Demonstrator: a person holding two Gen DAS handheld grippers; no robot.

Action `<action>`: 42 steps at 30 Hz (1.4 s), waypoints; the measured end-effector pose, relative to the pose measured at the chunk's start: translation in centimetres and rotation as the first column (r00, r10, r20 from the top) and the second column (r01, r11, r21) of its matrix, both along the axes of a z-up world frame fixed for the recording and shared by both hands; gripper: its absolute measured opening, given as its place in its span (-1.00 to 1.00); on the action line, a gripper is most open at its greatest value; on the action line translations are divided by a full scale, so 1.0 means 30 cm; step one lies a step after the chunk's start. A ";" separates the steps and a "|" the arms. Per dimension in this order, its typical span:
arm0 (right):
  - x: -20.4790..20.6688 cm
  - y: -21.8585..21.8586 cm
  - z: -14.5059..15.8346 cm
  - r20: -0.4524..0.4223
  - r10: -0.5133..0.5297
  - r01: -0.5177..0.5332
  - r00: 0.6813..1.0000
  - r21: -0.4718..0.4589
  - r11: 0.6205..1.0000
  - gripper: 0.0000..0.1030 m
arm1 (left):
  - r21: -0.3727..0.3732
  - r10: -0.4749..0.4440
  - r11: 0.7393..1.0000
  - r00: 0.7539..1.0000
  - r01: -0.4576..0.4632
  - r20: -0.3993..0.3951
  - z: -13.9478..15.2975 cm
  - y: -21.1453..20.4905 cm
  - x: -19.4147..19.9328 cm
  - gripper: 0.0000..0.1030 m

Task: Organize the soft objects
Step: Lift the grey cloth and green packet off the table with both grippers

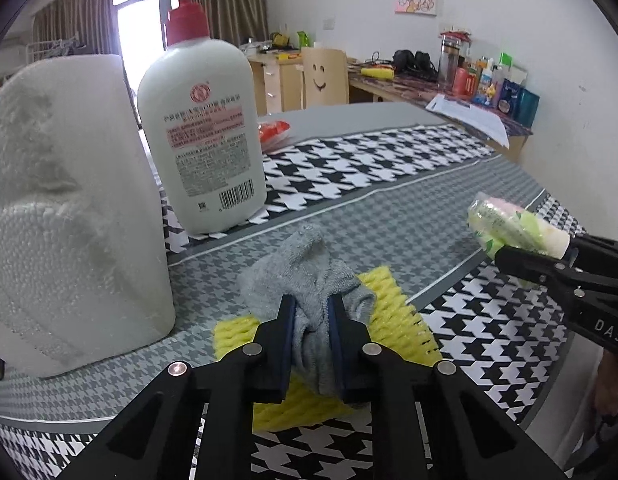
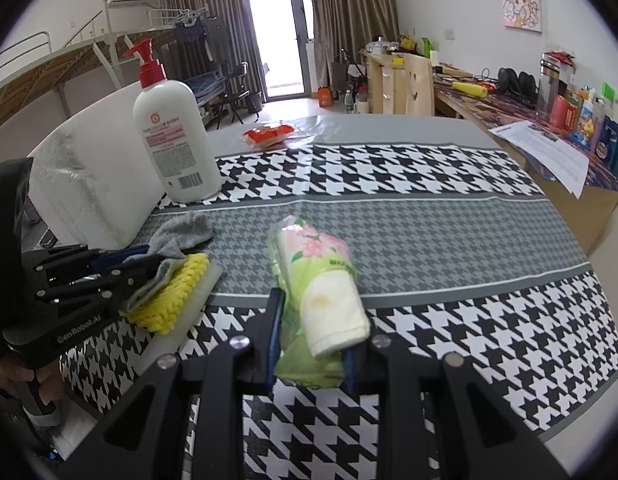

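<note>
Table (image 2: 429,216): houndstooth cloth, your whole work surface; most of the middle is bare, so there's room to lay things down.

White foam block (image 1: 69,208): stands upright at the left edge, beside the lotion bottle (image 1: 201,136). Both are rigid, not part of the sort, and they wall off that side, so I'd judge the pile stays in front of them.

Yellow foam net (image 1: 393,316): lies flat on the cloth near the front-left, on a white slab in the right view. Looks like it's serving as the collection spot.

Grey sock (image 1: 309,280): bunched up, sitting over the net. Your left gripper (image 1: 311,336) has both pads pinched narrow on its fabric. Can't tell if it's resting on the net or just lifted off.

Wrapped towel roll (image 2: 325,300): your right gripper (image 2: 313,344) is clamped on its lower end, roll sticking forward and tilted up, held clear of the cloth and well right of the sock.

Red packet (image 2: 269,135): far side, untouched.

So both tongs are loaded, 1 soft item each. Likely plan: bring the roll over beside the sock and net.
</note>
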State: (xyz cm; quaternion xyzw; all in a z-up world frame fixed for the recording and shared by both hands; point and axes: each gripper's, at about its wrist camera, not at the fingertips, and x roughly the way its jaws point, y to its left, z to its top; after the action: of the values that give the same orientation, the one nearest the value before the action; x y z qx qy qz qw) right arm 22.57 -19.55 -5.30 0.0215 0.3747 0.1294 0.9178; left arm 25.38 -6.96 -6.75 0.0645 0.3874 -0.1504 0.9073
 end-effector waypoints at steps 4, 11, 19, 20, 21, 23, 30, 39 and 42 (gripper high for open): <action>-0.015 -0.005 0.015 0.016 -0.004 0.004 1.000 0.003 1.000 -0.44 | -0.013 -0.003 1.000 1.000 0.003 0.025 0.034 0.000 -0.014 -0.67; -0.067 -0.017 0.057 0.053 -0.012 0.011 0.999 0.013 1.000 -0.44 | -0.029 -0.010 0.999 0.996 0.013 0.094 0.125 0.001 -0.070 -0.66; -0.158 -0.018 0.124 0.120 -0.017 0.016 0.993 0.014 1.000 -0.44 | -0.044 -0.003 0.999 0.987 0.011 0.161 0.203 0.012 -0.165 -0.66; -0.174 -0.018 0.133 0.129 -0.017 0.016 0.991 0.014 1.000 -0.44 | -0.045 -0.002 0.999 0.986 0.010 0.168 0.210 0.014 -0.180 -0.66; -0.187 -0.016 0.141 0.136 -0.018 0.016 0.991 0.015 1.000 -0.44 | -0.048 0.000 0.999 0.984 0.009 0.176 0.218 0.018 -0.198 -0.66; -0.215 -0.013 0.157 0.151 -0.015 0.013 0.988 0.016 1.000 -0.44 | -0.051 0.004 0.999 0.981 0.006 0.192 0.232 0.023 -0.228 -0.66; -0.306 0.033 0.207 0.209 0.005 -0.008 0.978 0.011 1.000 -0.44 | -0.060 0.033 0.998 0.969 -0.018 0.246 0.271 0.086 -0.349 -0.66; -0.440 0.099 0.263 0.285 0.011 -0.011 0.958 -0.003 1.000 -0.44 | -0.103 0.060 0.994 0.946 -0.028 0.319 0.318 0.175 -0.490 -0.66; -0.480 0.115 0.281 0.308 0.010 -0.010 0.951 -0.002 1.000 -0.44 | -0.109 0.059 0.994 0.939 -0.023 0.340 0.328 0.200 -0.536 -0.66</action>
State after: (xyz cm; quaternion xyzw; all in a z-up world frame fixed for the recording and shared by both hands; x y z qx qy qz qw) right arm 8.18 -16.11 3.12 -0.0010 0.2270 0.1359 0.9644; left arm 9.29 -0.97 3.08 0.0343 0.2168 -0.1378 0.9658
